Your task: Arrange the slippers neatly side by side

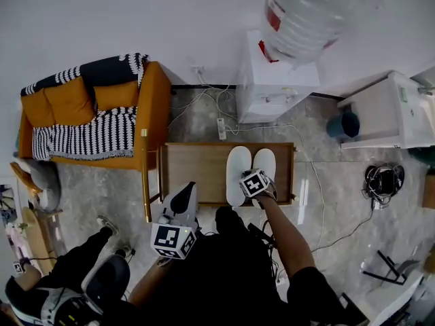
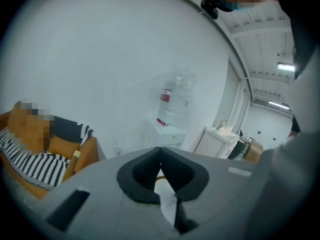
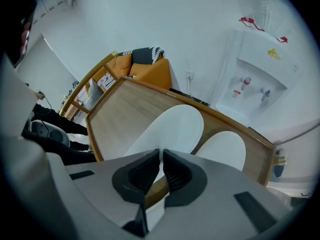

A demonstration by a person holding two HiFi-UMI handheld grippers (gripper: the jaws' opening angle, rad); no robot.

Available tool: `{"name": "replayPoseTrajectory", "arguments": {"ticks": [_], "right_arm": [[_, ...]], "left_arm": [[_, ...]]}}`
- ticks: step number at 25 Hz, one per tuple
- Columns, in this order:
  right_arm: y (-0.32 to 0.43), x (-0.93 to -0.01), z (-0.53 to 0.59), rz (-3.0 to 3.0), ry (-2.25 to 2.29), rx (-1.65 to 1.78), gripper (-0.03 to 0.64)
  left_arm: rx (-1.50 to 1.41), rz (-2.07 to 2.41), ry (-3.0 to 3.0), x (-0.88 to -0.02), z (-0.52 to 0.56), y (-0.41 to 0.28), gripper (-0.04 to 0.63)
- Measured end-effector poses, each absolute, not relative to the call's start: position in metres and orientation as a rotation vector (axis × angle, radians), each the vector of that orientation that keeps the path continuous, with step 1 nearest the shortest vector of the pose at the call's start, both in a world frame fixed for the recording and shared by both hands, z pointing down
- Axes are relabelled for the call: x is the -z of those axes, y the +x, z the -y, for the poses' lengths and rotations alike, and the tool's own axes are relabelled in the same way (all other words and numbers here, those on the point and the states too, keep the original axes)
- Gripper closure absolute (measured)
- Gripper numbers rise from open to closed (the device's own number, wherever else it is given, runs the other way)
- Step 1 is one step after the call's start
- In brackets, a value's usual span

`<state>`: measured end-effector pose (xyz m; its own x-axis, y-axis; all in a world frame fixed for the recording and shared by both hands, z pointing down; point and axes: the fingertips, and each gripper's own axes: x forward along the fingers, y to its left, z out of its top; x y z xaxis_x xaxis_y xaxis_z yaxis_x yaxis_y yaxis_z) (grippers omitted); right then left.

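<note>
Right tool (image 3: 161,151) pinches one slipper (image 3: 175,128), its grip hidden in head view.

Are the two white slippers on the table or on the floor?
On the table. Both white slippers lie flat, side by side, on the wooden table, inside its rim.

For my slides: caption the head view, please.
Right claw poised over two white slippers lying side by side on a low wooden table, left claw short of it.
</note>
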<state>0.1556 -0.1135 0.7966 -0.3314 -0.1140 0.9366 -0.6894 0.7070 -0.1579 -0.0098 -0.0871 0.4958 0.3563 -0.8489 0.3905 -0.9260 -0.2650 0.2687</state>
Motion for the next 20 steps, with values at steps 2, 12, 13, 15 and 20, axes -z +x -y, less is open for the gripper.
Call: {"name": "replayPoseTrajectory", "arguments": {"ticks": [2,12,13,15,20], "right_arm": [[0.158,-0.799,0.114,1.835,0.636,-0.672,0.589],[0.163,-0.785,0.107,1.832,0.730,-0.754,0.491],[0.165,-0.779,0.106,1.835,0.756,-0.766,0.491],[0.170,-0.763,0.108,1.849,0.827,-0.779,0.491],[0.173,-0.696,0.117,1.961,1.064,-0.893,0.502]], "left_arm": [[-0.240,1.542,2.183,-0.495,0.088,-0.009,0.583],[-0.235,1.494,2.236,-0.490,0.088,-0.008,0.583],[-0.231,1.488,2.244,-0.488,0.089,-0.009,0.583],[-0.220,1.479,2.260,-0.485,0.089,-0.010,0.583],[-0.184,1.456,2.304,-0.473,0.087,-0.014,0.583]]}}
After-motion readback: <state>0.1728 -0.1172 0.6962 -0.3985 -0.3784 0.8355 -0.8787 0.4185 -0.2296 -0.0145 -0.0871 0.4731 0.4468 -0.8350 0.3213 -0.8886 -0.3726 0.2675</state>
